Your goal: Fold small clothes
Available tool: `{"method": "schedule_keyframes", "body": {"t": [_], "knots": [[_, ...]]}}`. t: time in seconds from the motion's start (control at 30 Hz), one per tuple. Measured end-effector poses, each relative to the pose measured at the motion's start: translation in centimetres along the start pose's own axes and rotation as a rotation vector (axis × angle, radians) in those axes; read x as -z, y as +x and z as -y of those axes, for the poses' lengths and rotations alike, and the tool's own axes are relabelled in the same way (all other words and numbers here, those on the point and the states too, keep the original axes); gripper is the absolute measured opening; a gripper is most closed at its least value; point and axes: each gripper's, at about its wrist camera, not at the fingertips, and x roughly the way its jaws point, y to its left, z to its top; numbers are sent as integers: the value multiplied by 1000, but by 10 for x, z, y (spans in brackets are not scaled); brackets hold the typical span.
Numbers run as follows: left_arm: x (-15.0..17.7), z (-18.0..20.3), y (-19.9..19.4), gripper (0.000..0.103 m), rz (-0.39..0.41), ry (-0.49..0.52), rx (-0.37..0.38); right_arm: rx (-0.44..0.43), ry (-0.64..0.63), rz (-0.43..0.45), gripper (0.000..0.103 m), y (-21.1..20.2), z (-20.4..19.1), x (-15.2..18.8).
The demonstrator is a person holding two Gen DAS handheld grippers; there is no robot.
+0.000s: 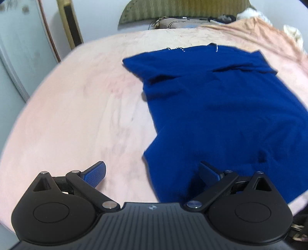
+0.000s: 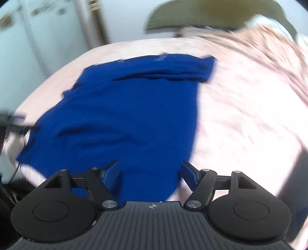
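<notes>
A dark blue T-shirt (image 1: 221,107) lies spread on a pale pink blanket (image 1: 77,115), with its sleeves and collar at the far end. My left gripper (image 1: 152,173) hovers open over the shirt's near left corner, its left pad over the blanket and its right pad over the blue cloth. In the right wrist view the same T-shirt (image 2: 125,115) fills the middle. My right gripper (image 2: 150,173) stands open above the shirt's near hem, with nothing pinched between its blue pads. That view is blurred.
The pink blanket (image 2: 250,115) covers a bed and bunches into folds at the far right. A green headboard (image 1: 182,9) and pillows stand at the far end. A pale wardrobe door (image 1: 19,48) is on the left. Part of the left gripper (image 2: 13,125) shows at the left edge.
</notes>
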Motion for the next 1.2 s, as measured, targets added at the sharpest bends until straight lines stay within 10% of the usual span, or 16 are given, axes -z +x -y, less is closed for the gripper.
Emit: {"method": "schedule_keyframes", "body": {"t": [0.27, 0.5, 0.6, 0.87, 1.2], "knots": [[16, -12, 3, 103, -114, -112, 242, -42, 62, -46, 79, 6, 11, 23], [27, 15, -1, 101, -118, -11, 227, -72, -28, -70, 72, 5, -17, 37], [26, 22, -2, 90, -118, 7, 235, -109, -59, -69, 60, 7, -28, 37], [14, 24, -5, 12, -135, -17, 289, -70, -129, -28, 15, 7, -45, 31], [-31, 46, -23, 9, 75, 32, 214, -52, -85, 156, 11, 4, -42, -16]]}}
